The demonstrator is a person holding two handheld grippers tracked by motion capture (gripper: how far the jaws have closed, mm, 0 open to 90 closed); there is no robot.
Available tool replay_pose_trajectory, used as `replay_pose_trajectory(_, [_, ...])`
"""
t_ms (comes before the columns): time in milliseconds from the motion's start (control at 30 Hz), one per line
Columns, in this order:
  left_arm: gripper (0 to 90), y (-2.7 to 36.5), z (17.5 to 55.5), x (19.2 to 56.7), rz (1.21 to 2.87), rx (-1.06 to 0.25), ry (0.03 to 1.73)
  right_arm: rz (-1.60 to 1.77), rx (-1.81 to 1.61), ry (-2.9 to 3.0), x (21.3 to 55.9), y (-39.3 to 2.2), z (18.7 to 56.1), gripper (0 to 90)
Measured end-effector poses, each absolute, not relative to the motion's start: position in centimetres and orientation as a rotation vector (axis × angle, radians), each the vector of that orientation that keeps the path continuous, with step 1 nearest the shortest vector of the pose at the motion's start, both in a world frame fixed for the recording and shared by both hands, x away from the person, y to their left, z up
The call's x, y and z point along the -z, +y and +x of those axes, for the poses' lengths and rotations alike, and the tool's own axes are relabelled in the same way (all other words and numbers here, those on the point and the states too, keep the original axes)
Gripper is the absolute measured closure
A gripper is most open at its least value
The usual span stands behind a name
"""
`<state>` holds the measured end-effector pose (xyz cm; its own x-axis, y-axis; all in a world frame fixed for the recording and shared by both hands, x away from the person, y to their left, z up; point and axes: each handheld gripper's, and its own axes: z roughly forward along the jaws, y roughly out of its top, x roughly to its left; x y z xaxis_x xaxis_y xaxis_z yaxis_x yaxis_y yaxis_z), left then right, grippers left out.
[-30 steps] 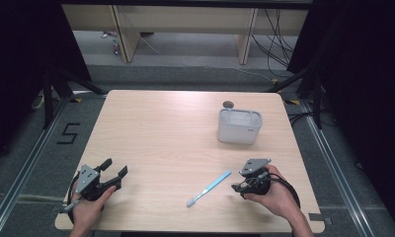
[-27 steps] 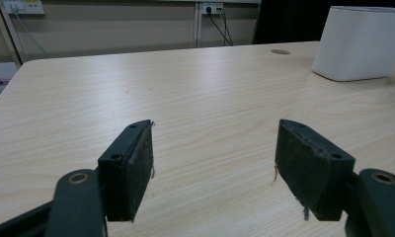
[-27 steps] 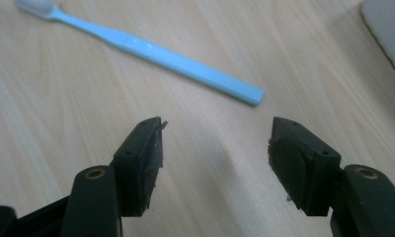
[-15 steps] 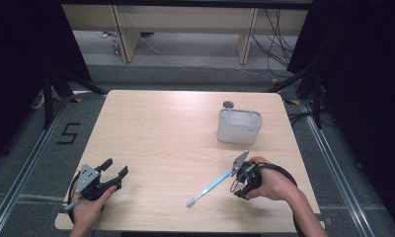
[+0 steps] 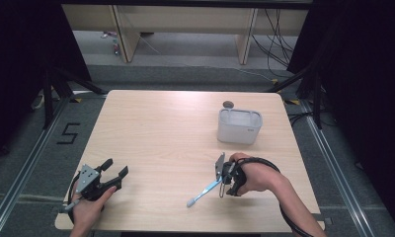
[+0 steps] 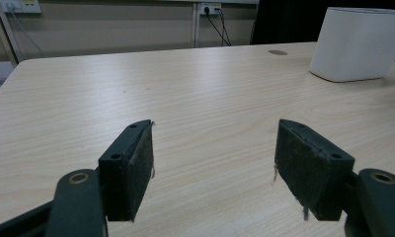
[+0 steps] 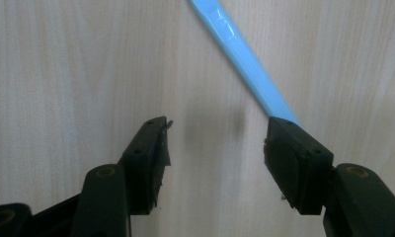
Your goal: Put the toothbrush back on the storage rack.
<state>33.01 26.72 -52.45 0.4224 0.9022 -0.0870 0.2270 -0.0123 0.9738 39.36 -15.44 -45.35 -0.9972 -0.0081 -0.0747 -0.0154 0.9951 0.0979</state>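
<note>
Toothbrush (image 5: 204,189) flat near tabletop (image 5: 161,133) front edge. Right hand-held gripper (image 5: 224,177) released, jaws just narrowing, handle off-centre under one pad (nothing between). Risk: closing now pushes brush aside. Left hand-held gripper (image 5: 114,173) released, idle.

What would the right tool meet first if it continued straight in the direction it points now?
Probably the bare table: the right tool points down, its jaws open. The blue toothbrush lies beside that line, under one jaw.
</note>
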Motion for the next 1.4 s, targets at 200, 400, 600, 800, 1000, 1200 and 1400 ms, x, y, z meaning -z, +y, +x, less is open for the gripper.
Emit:
replay_pose_trajectory(200, [30.9, 26.7, 33.0, 52.5, 1.516, -0.725, 1.043, -0.131, -0.169, 3.061, 45.1, -13.5, 40.1, 43.4])
replay_pose_trajectory(400, [31.0, 26.7, 33.0, 52.5, 1.515, -0.725, 1.043, -0.153, -0.144, 3.1, 45.8, -12.0, 40.5, 44.6])
replay_pose_trajectory(600, [31.1, 26.7, 33.0, 52.5, 1.514, -0.722, 1.041, -0.207, -0.134, 3.129, 46.5, -11.0, 40.8, 49.2])
replay_pose_trajectory(800, [31.2, 26.7, 33.0, 52.5, 1.513, -0.721, 1.041, -0.238, -0.134, 3.152, 47.1, -10.6, 41.0, 52.1])
replay_pose_trajectory(1000, [31.2, 26.7, 33.0, 52.5, 1.514, -0.719, 1.043, -0.247, -0.126, 3.15, 47.0, -10.6, 41.2, 53.5])
replay_pose_trajectory(1200, [31.2, 26.6, 33.0, 52.5, 1.513, -0.718, 1.042, -0.261, -0.106, 3.168, 47.1, -10.5, 41.5, 55.2])
replay_pose_trajectory(1400, [31.2, 26.6, 33.0, 52.5, 1.514, -0.716, 1.041, -0.268, -0.098, 3.181, 47.3, -10.6, 41.9, 58.1])
